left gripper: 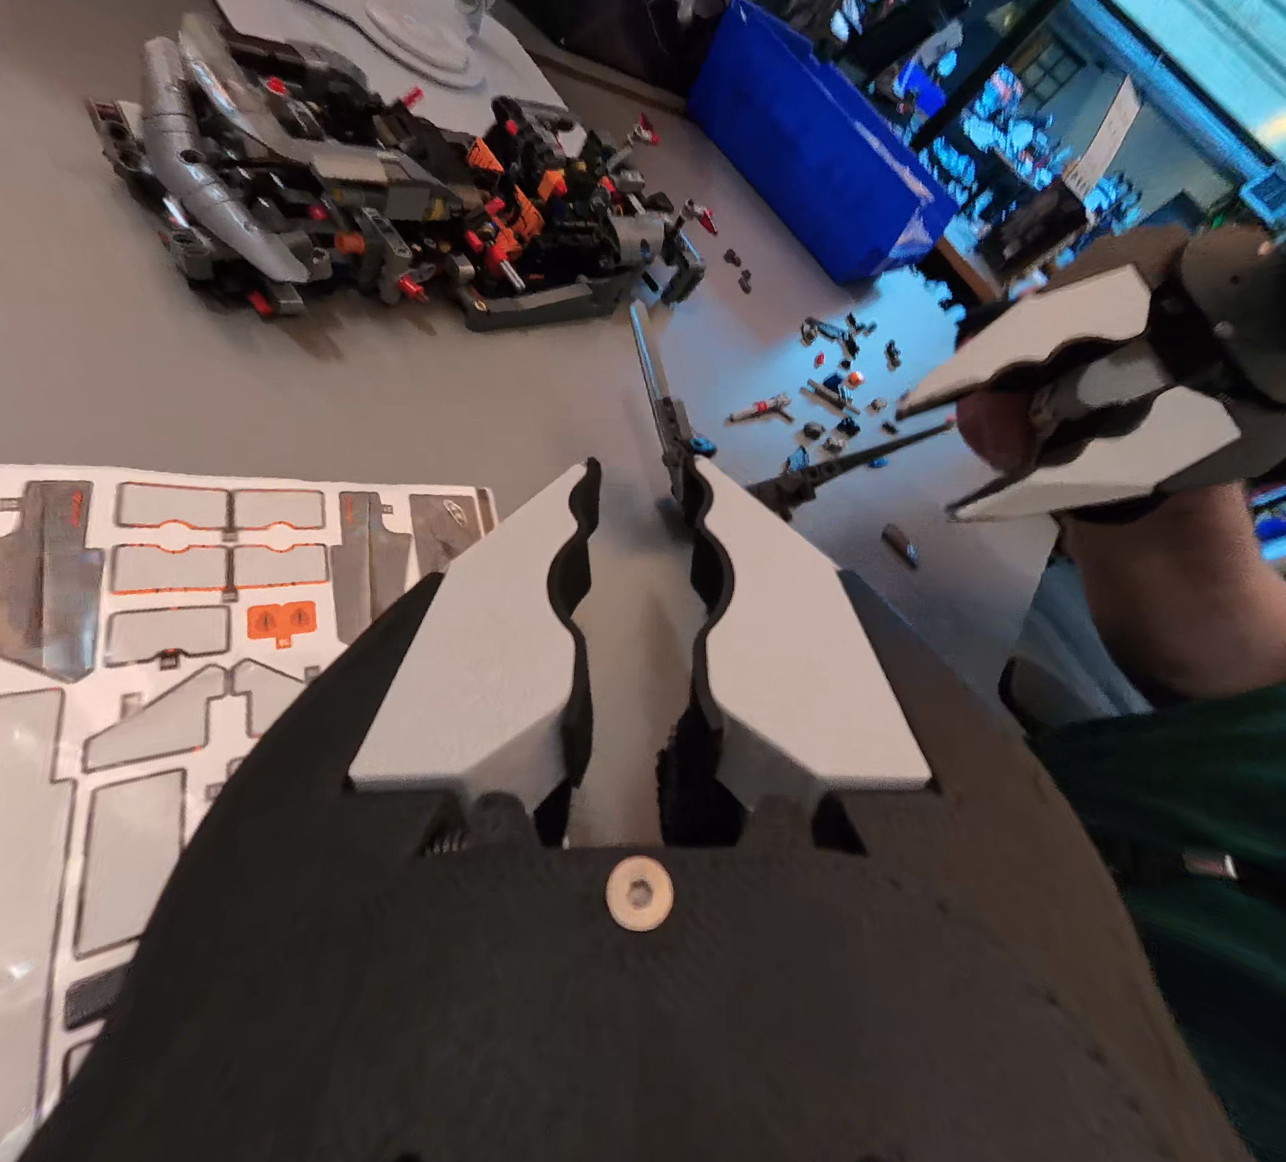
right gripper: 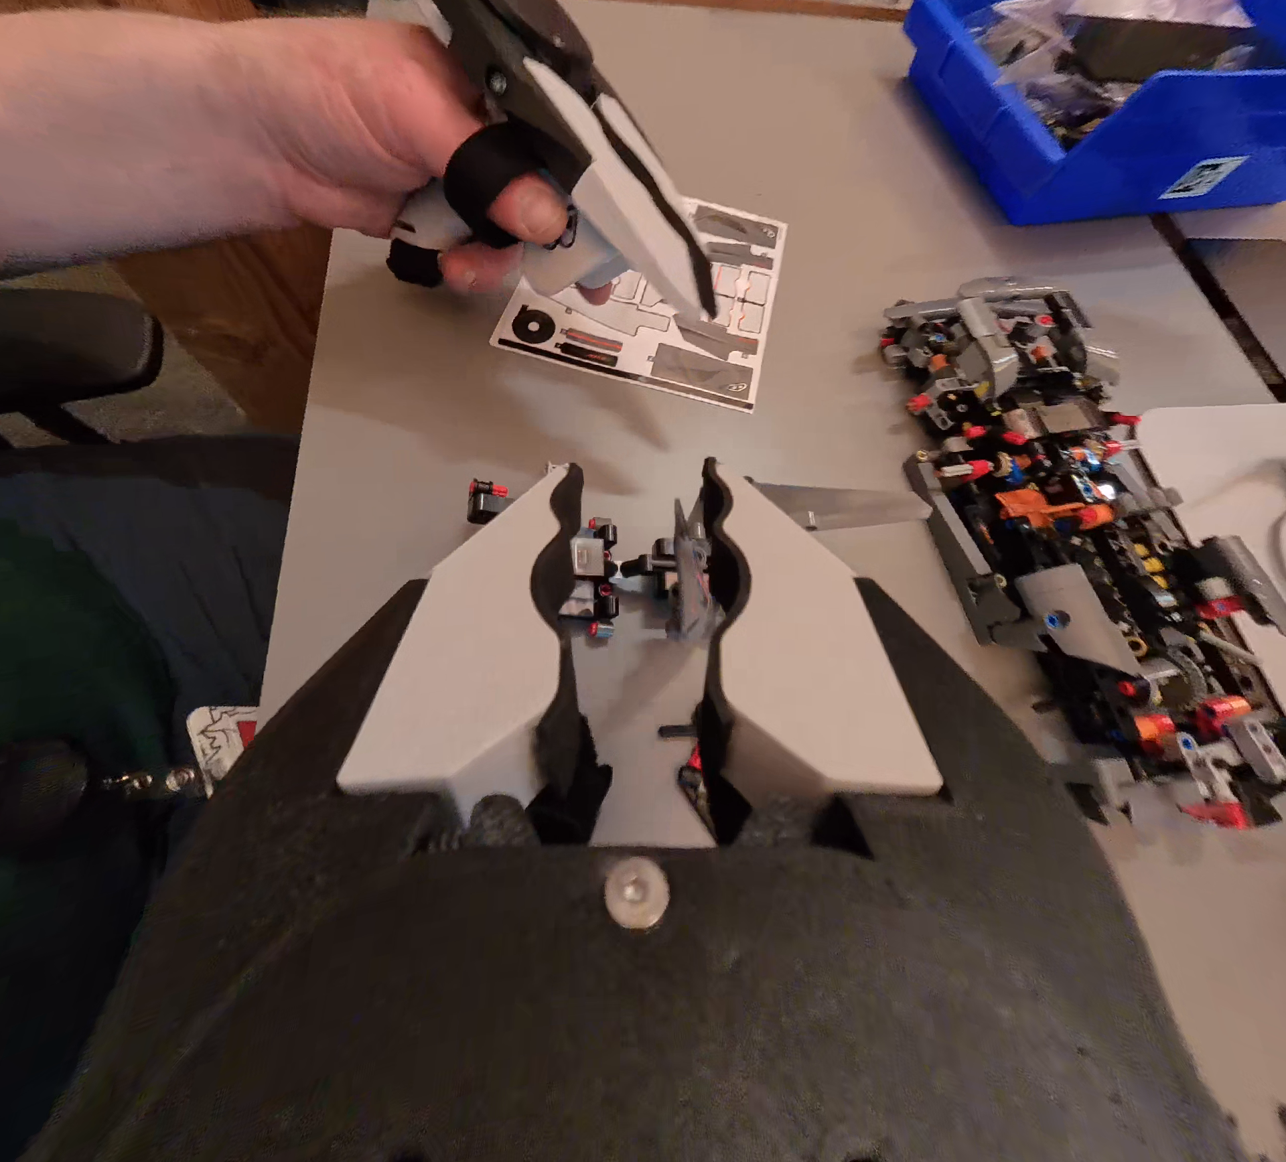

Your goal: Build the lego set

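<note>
with the right gripper (right gripper: 637,467) spread and empty over the small loose pieces (right gripper: 630,579) between its fingers, and the left gripper (left gripper: 640,467) likewise apart above the sticker sheet (right gripper: 640,307), lower squarely before closing; the half-built car (right gripper: 1085,558) lies to the right.

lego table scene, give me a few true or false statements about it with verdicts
1. The white sticker sheet lies flat on the grey table. True.
2. The blue plastic bin is empty. False: it holds clear bags.
3. The right gripper is clamped on the grey and black lego car chassis. False: it is open above small loose parts; the chassis lies apart.
4. The left gripper is open, gripping nothing. True.
</note>
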Available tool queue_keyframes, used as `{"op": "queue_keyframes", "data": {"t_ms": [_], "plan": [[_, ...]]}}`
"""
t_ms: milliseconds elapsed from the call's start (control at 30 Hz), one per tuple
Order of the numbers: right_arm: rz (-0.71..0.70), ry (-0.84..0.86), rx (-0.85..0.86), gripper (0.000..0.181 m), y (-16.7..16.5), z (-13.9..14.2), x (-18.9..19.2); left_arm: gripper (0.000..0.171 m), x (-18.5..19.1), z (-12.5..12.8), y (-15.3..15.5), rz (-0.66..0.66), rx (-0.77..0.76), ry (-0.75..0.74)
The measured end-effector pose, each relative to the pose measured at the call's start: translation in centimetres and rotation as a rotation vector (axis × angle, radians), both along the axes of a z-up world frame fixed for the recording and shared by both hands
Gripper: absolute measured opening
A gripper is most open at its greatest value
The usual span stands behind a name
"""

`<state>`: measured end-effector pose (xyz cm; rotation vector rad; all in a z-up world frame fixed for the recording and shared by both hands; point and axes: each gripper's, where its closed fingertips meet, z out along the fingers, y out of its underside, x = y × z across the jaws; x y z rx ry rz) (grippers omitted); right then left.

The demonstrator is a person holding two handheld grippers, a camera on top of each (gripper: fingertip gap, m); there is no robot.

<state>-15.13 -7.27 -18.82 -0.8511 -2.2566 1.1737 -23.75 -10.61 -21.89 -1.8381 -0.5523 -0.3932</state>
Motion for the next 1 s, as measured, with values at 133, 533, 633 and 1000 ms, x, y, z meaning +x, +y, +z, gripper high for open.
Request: {"op": "queue_keyframes", "data": {"t_ms": [133, 533, 633, 1000], "plan": [[-0.057, 0.016, -0.036, 0.033, 1.5, 0.9, 1.5, 0.02, 2.7, -1.6, 0.1, -0.081, -0.097, 0.022], [-0.164, -0.018, -0.108, 0.03, 4.4, 0.2, 3.3, 0.013, 8.4, -3.6, 1.4, -0.138, -0.161, 0.014], [-0.18, -0.016, -0.112, 0.029, 4.8, 0.2, 3.5, 0.012, 9.8, -3.6, 2.1, -0.151, -0.144, -0.011], [-0.251, -0.086, -0.098, 0.031, 6.2, -2.0, 4.8, 0.014, 7.9, -2.6, 0.1, -0.044, -0.186, 0.137]]}}
